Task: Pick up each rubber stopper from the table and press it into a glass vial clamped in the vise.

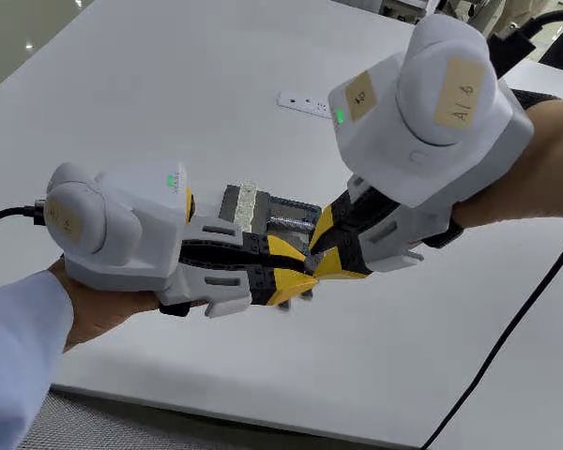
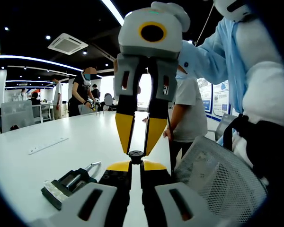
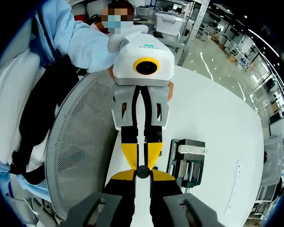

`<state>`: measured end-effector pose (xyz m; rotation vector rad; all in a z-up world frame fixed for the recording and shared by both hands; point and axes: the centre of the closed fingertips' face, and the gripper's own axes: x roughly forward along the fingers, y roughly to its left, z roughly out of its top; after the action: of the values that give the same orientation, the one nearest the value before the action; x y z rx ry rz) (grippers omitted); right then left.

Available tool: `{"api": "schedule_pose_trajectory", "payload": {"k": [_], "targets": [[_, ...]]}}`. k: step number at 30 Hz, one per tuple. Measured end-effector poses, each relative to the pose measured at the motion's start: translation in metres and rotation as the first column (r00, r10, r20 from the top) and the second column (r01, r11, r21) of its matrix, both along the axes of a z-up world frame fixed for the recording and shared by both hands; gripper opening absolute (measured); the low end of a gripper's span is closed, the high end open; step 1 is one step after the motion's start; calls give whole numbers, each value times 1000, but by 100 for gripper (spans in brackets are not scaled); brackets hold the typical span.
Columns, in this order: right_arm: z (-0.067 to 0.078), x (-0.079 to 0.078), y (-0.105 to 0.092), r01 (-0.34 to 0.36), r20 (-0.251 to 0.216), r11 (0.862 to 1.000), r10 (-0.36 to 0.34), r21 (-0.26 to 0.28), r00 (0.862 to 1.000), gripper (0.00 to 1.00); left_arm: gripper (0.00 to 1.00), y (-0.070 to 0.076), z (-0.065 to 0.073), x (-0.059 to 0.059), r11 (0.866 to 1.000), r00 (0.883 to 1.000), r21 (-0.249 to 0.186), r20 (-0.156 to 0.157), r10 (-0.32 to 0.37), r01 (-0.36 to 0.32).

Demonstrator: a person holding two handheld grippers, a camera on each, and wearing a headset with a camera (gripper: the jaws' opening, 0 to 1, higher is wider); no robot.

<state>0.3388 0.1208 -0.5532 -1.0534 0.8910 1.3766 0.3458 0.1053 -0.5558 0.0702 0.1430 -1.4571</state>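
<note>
A small black rubber stopper sits exactly where the yellow tips of both grippers meet, in the air above the white table's near edge. My left gripper comes in from the left and my right gripper from the upper right, tip to tip. Both jaw pairs look shut, with only a thin gap, and both pinch the stopper. Just behind them stands the grey vise with a pale translucent piece in its jaws. I cannot make out single vials.
A white power strip lies farther back on the table. A black cable crosses the table at the right. A grey mesh chair stands at the near edge. People stand at the far end.
</note>
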Motion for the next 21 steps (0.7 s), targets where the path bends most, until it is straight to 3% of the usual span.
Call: {"api": "schedule_pose_trajectory", "payload": {"k": [7,21], "targets": [[-1,0,0,10,-12,1000,-10,-5,1000,8,0,0,-1,0,1000,1000,7,14,-2,2],[-2,1,1,36,-10,999,-36,-17,999,7,1,1,-2,2,1000,1000,7,9,7,-7]]}}
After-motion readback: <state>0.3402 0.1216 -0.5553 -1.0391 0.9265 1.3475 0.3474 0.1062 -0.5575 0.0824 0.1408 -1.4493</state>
